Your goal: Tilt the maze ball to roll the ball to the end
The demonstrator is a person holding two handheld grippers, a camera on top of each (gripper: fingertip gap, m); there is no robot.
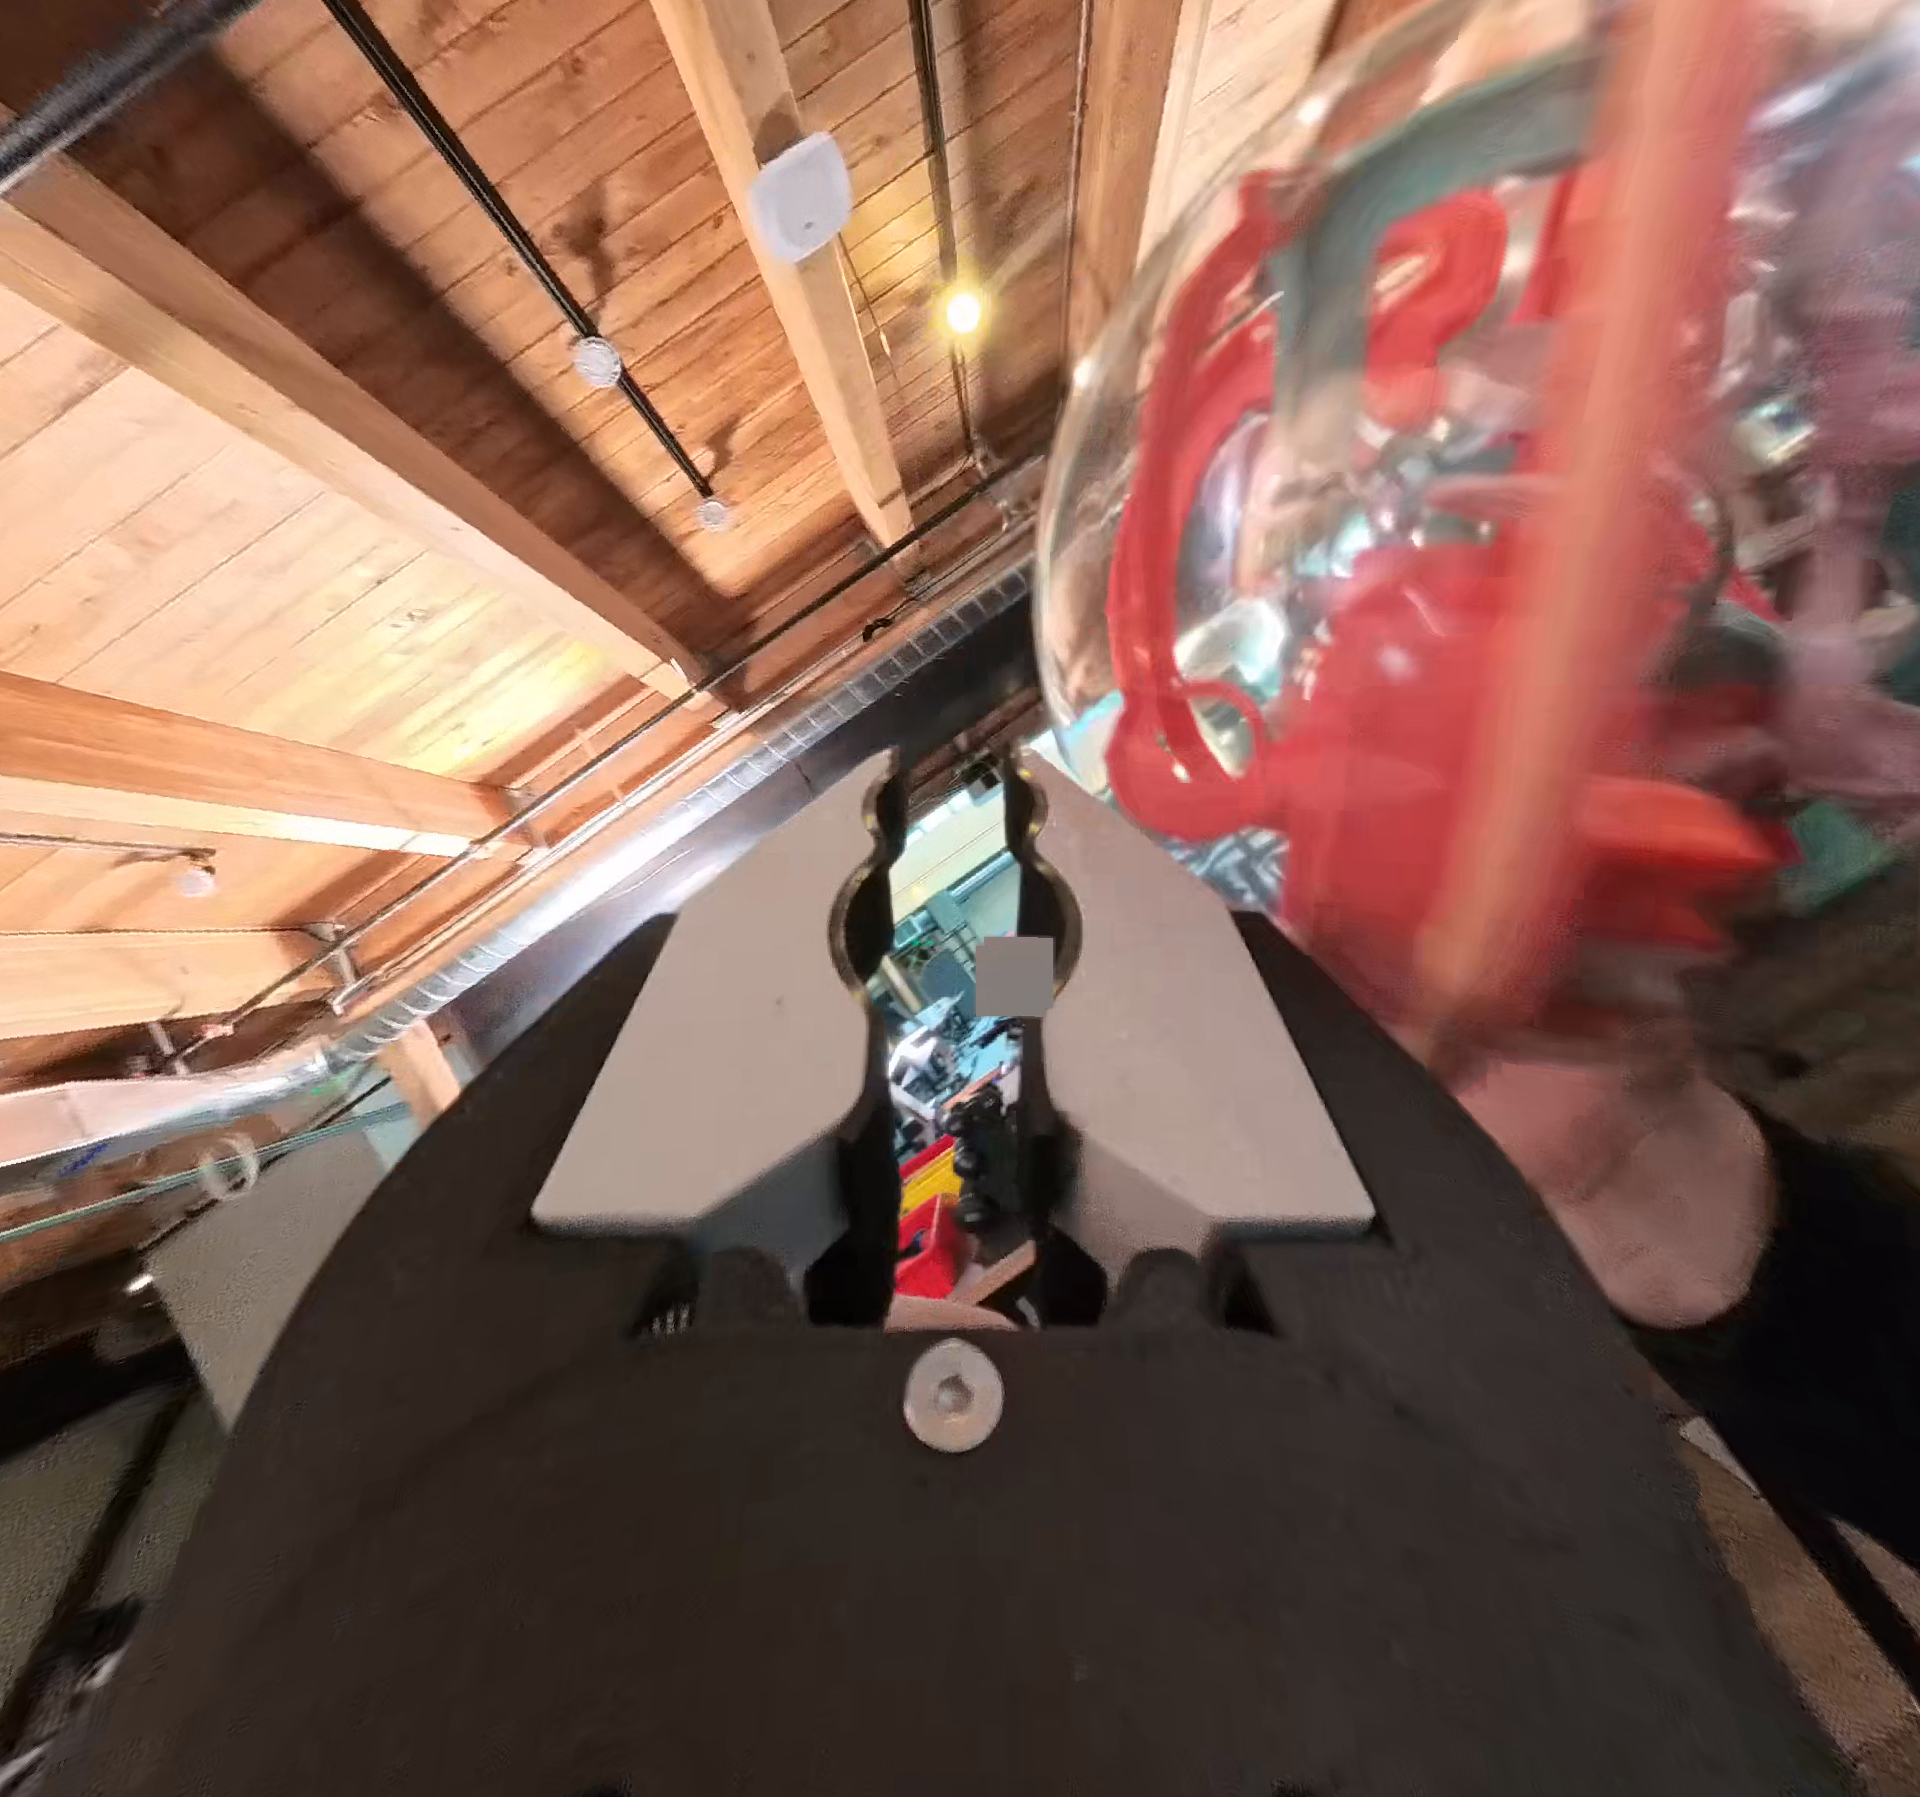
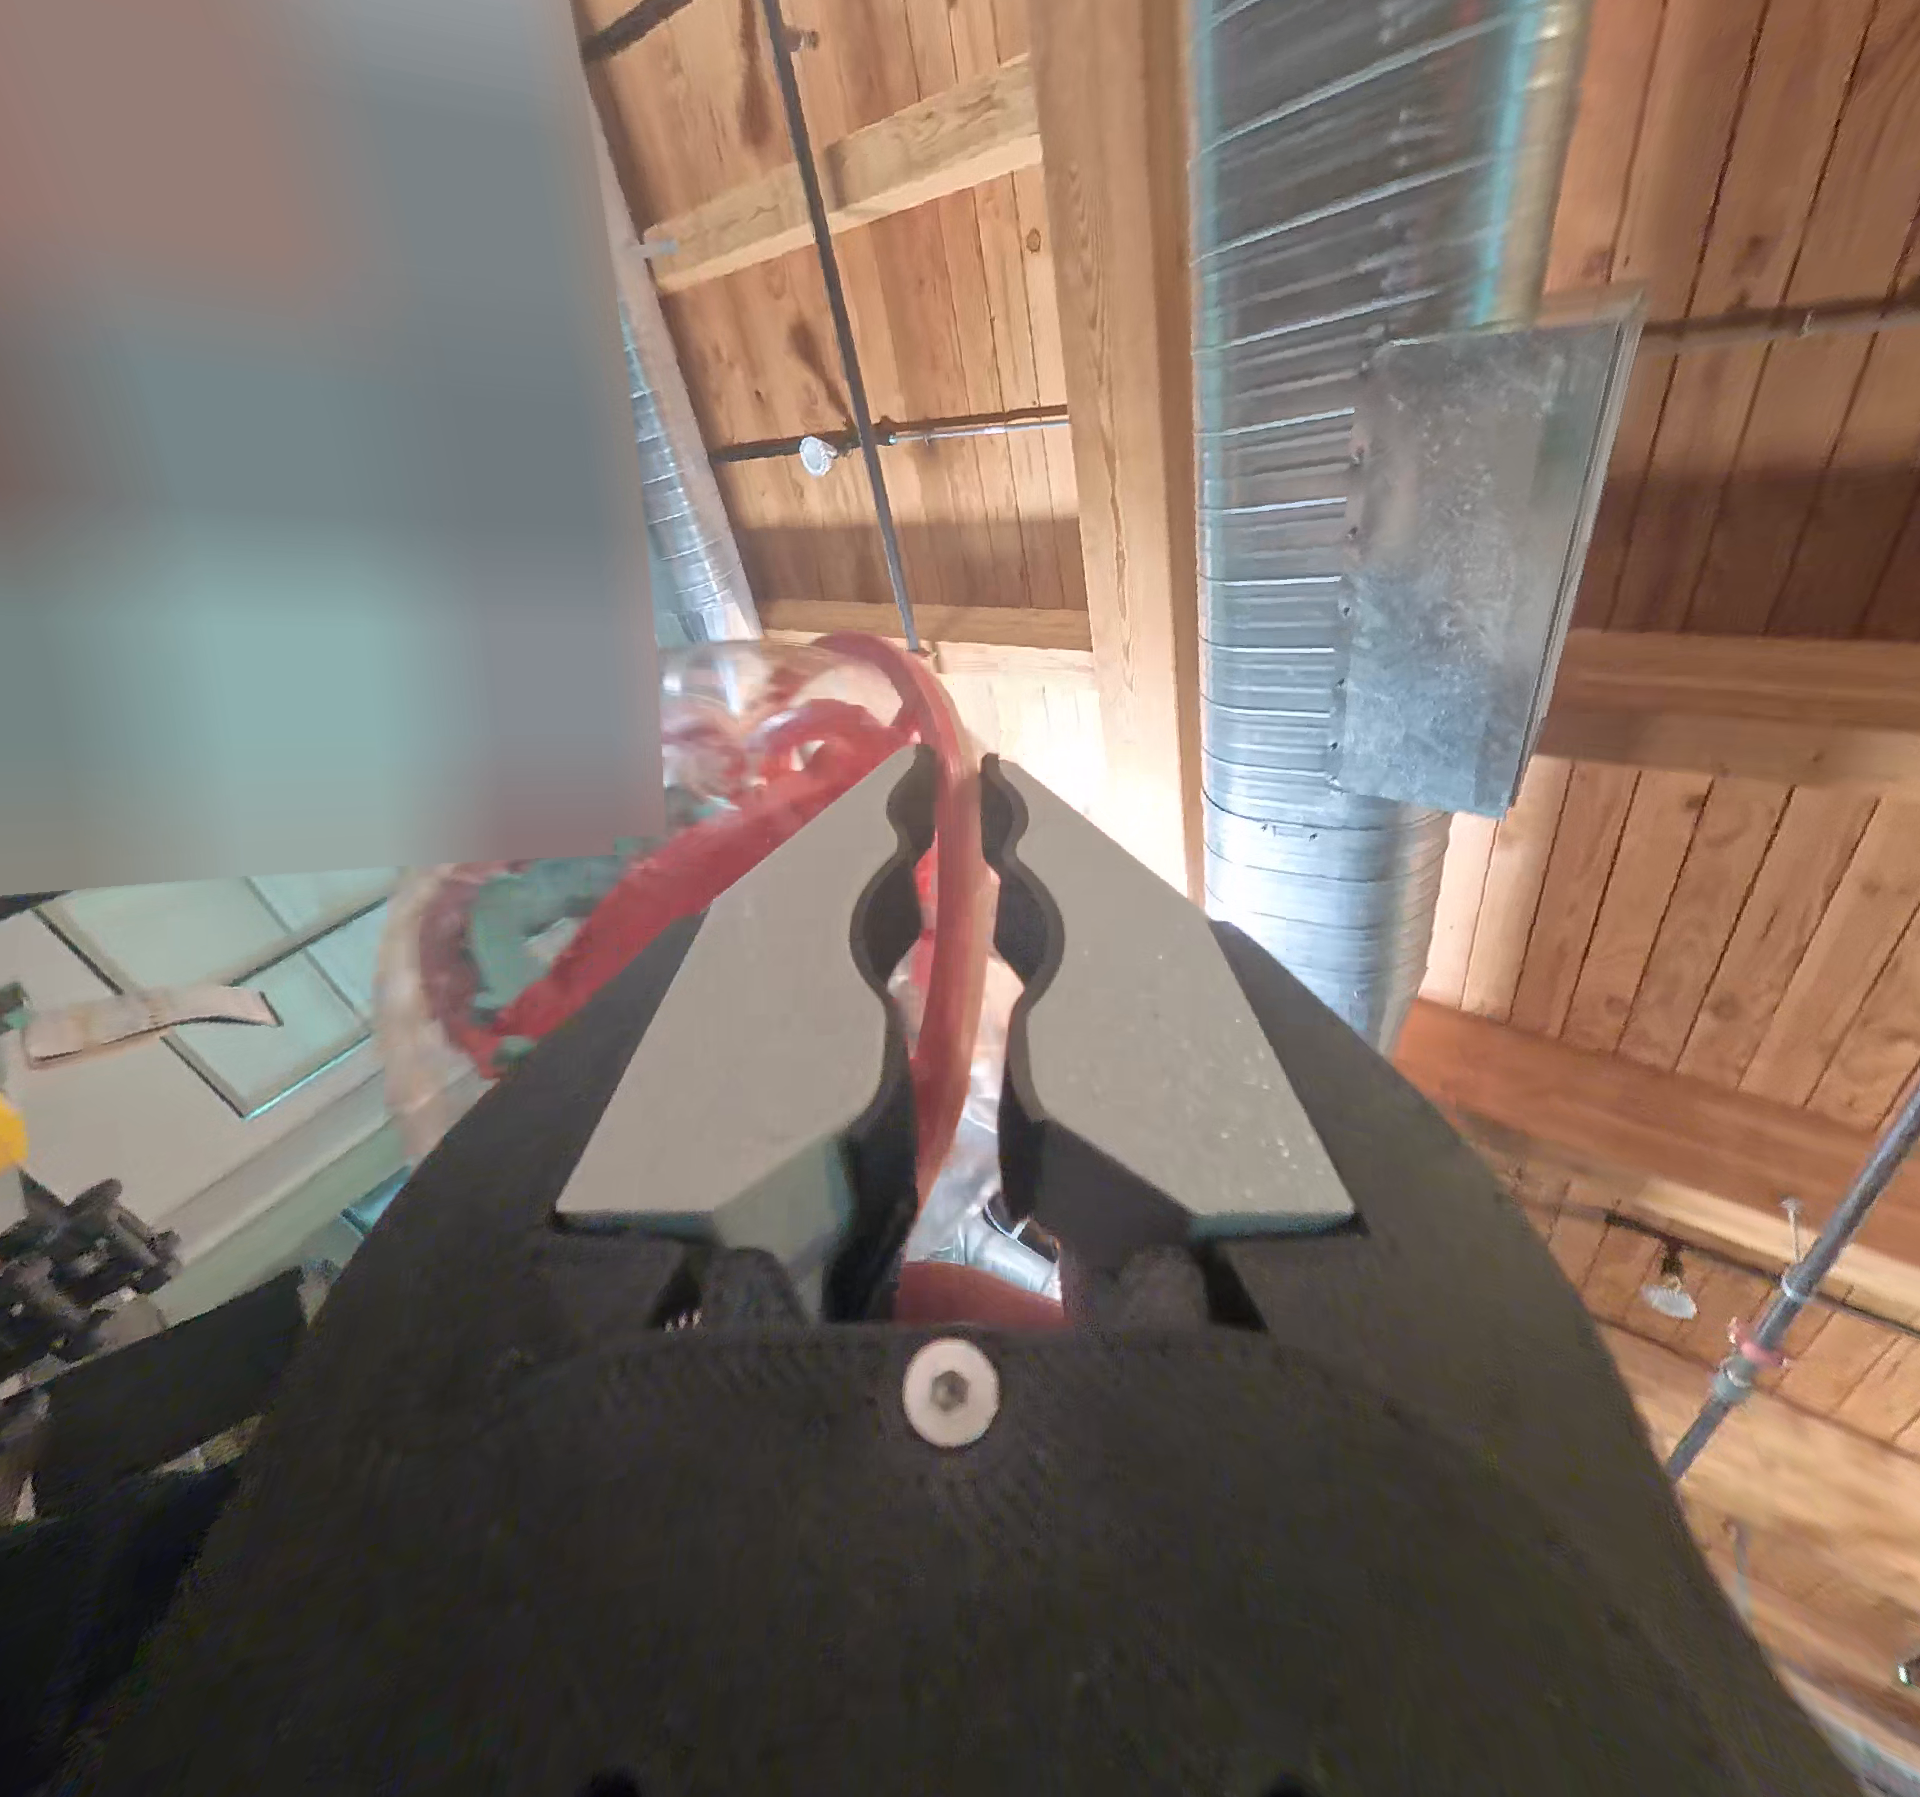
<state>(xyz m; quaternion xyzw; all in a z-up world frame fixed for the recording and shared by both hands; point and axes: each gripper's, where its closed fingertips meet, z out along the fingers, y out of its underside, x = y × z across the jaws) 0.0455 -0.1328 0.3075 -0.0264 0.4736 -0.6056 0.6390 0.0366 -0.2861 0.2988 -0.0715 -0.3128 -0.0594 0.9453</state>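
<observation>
Left wrist view: the left gripper stood slightly parted and empty, the clear maze ball just to its right, raised toward the ceiling. Right wrist view: the right gripper pinched the ball's red rim — probably the surest hold, since the smooth, rigid shell looked light but slippery.

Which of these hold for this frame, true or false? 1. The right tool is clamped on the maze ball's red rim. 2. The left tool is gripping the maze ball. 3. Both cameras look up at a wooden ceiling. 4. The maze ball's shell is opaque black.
1. True: the right tool has the red rim of the maze ball between its fingers.
2. False: the left tool is open with nothing between its fingers; the ball passes beside it.
3. True: wooden ceiling fills both views.
4. False: the shell is clear, with red and green tracks inside.
</observation>
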